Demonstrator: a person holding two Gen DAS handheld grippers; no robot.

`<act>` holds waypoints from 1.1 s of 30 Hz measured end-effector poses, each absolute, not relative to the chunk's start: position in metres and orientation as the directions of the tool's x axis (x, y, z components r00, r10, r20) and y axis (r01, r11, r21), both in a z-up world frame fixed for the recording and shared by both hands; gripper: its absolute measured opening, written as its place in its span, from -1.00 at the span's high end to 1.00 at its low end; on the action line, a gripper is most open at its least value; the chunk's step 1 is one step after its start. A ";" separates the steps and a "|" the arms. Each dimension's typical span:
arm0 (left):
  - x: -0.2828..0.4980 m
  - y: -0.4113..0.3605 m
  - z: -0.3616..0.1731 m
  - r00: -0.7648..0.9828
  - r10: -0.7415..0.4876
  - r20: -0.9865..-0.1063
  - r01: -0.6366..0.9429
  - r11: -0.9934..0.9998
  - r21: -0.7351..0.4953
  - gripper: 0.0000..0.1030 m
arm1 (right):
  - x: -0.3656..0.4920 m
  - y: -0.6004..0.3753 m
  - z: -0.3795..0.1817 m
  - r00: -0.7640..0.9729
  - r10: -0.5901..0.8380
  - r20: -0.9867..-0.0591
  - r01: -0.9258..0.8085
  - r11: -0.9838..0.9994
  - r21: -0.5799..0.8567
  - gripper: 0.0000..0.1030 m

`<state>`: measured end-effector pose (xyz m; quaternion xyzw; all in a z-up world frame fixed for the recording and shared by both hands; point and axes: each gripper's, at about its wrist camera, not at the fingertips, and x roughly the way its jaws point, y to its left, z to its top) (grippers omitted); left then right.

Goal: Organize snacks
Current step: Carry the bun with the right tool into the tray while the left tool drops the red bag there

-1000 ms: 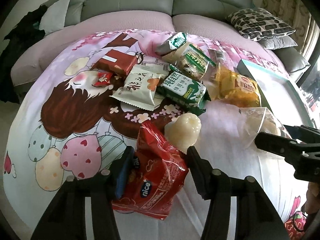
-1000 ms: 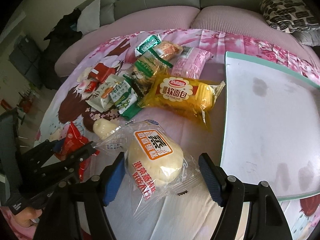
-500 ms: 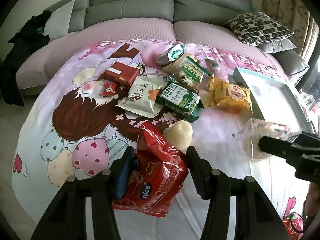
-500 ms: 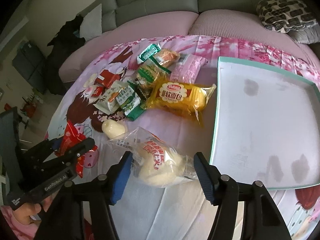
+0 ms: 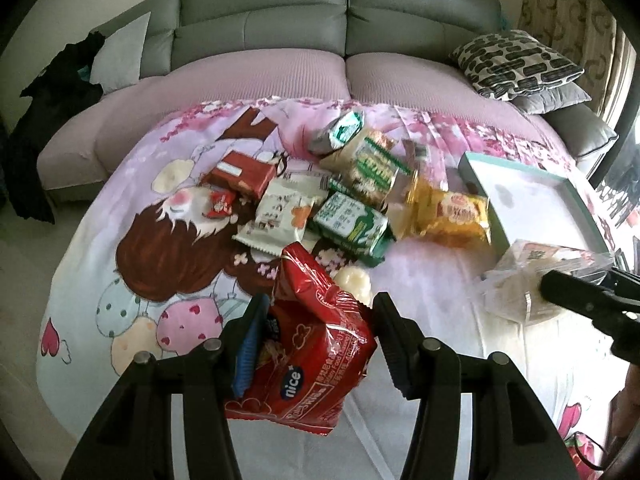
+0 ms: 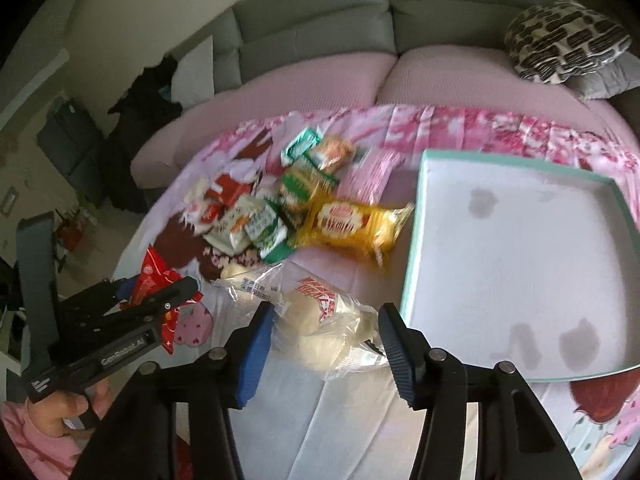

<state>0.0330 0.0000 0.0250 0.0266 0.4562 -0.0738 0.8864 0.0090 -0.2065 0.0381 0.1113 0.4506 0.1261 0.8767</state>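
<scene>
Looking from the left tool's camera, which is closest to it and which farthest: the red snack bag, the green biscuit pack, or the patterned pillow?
1. Red snack bag, between the left tool's fingers.
2. Green biscuit pack, mid-pile, just beyond.
3. Patterned pillow, far right on the sofa.

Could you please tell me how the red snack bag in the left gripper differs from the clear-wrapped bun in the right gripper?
The red snack bag is opaque and crinkled; the bun packet is clear film showing a pale round bun. The bag stands tall between the left gripper fingers; the bun sits low and rounded between those of the right gripper, whose jaws are closing. The bag reads "nice"; the bun's label is red and orange. Both are sealed and lie outside the tray.
</scene>
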 end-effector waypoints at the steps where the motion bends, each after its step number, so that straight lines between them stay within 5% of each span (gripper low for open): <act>1: 0.034 -0.002 0.028 0.577 -0.107 -0.810 0.158 0.987 -0.018 -0.07 | 0.008 -0.212 0.041 0.571 0.320 -0.756 -0.115 0.943 0.312 -0.09; 33: 0.123 -0.227 0.070 0.545 -0.287 -0.788 0.550 0.832 0.078 -0.07 | 0.040 -0.429 0.042 0.631 -0.035 -0.775 0.298 0.933 0.201 -0.09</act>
